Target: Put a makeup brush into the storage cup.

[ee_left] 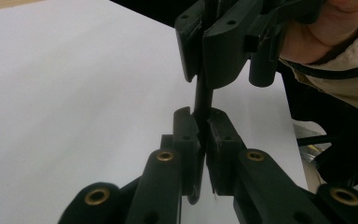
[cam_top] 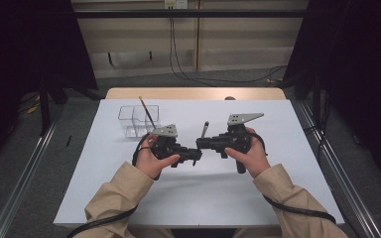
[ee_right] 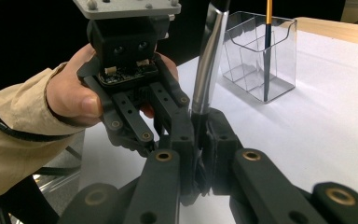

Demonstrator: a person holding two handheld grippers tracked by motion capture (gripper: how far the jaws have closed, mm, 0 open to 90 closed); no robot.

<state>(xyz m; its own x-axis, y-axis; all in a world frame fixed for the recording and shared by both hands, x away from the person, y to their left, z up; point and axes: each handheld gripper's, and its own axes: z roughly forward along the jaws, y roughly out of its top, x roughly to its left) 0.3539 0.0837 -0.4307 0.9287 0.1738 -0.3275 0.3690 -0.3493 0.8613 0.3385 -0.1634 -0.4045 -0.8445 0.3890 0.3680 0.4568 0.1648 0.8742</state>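
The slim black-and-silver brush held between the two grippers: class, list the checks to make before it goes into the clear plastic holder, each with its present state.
1. Left gripper shut on the slim black-and-silver brush: ok.
2. Right gripper shut on the brush: ok.
3. Brush lifted off the white table: ok.
4. Clear plastic holder upright: ok.
5. Free compartment beside the thin orange-handled brush already standing in the holder: ok.
6. Which brush end points down: cannot tell.
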